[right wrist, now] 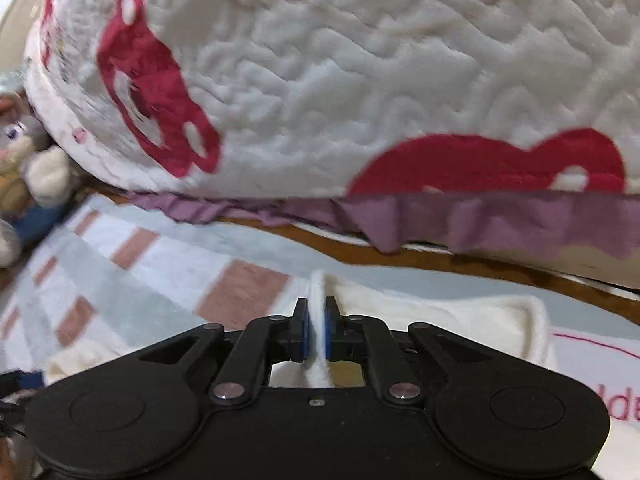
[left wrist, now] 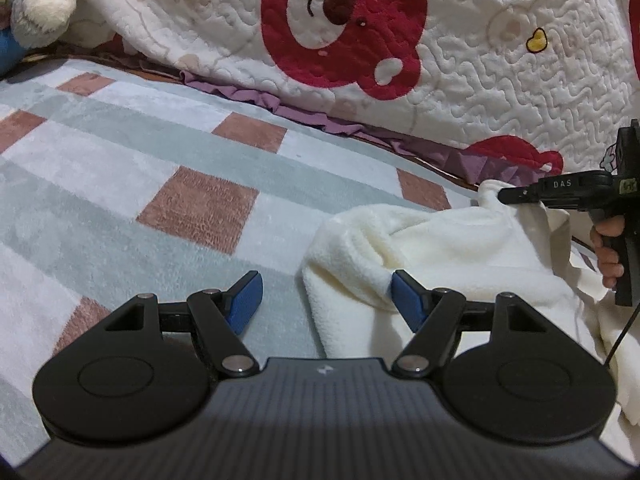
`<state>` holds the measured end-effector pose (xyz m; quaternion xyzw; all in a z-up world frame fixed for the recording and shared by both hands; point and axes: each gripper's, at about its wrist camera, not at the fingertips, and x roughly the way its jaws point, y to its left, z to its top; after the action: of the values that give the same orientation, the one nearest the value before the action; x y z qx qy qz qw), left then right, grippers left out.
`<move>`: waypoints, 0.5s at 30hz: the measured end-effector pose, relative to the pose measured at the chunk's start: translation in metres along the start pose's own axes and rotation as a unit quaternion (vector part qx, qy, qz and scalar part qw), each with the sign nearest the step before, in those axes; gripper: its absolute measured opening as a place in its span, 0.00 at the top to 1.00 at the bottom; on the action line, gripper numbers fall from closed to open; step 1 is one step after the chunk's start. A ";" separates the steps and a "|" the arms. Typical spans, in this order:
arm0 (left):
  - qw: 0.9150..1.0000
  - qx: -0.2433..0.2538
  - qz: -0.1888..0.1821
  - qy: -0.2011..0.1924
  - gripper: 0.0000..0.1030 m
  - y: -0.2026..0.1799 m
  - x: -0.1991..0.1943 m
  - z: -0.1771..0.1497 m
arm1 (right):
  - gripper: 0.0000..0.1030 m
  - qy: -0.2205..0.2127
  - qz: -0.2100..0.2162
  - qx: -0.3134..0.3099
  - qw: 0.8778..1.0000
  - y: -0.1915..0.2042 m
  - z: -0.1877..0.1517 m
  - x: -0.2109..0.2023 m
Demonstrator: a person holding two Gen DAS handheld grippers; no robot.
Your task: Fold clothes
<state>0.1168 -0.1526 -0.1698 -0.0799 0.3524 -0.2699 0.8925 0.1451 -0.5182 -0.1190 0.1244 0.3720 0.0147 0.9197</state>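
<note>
Clearly soft and light, the cream fleece garment [left wrist: 432, 248] lies bunched on the checked bed blanket [left wrist: 120, 184]. The right hand-held gripper [right wrist: 316, 330] pinches its raised edge; the left hand-held gripper [left wrist: 326, 300] gapes beside a thick fold, best gripped there.

A white quilt [left wrist: 460, 60] with red bears lies behind a checked blanket [left wrist: 120, 184], beside a plush toy [left wrist: 40, 0].

you can read "das" in pale letters on your right gripper [left wrist: 516, 195]; red letters "lde" show on white fabric [right wrist: 600, 364].
</note>
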 end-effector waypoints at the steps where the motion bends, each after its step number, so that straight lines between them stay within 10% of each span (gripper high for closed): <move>1: 1.000 0.004 0.002 -0.002 0.31 -0.004 -0.002 0.002 | 0.83 -0.001 -0.009 0.003 1.000 0.002 0.001 -0.007; 7: 0.999 0.030 -0.006 -0.021 0.31 -0.042 -0.021 0.016 | 0.44 -0.060 -0.020 0.065 0.996 -0.006 -0.002 -0.100; 15: 0.997 0.049 -0.029 0.042 0.31 -0.113 -0.034 0.015 | 0.41 -0.052 -0.023 0.157 0.986 -0.049 -0.109 -0.222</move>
<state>0.0586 -0.2306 -0.1011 -0.0350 0.3733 -0.3159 0.8716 -0.0937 -0.5689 -0.0546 0.2592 0.3238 -0.0720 0.9071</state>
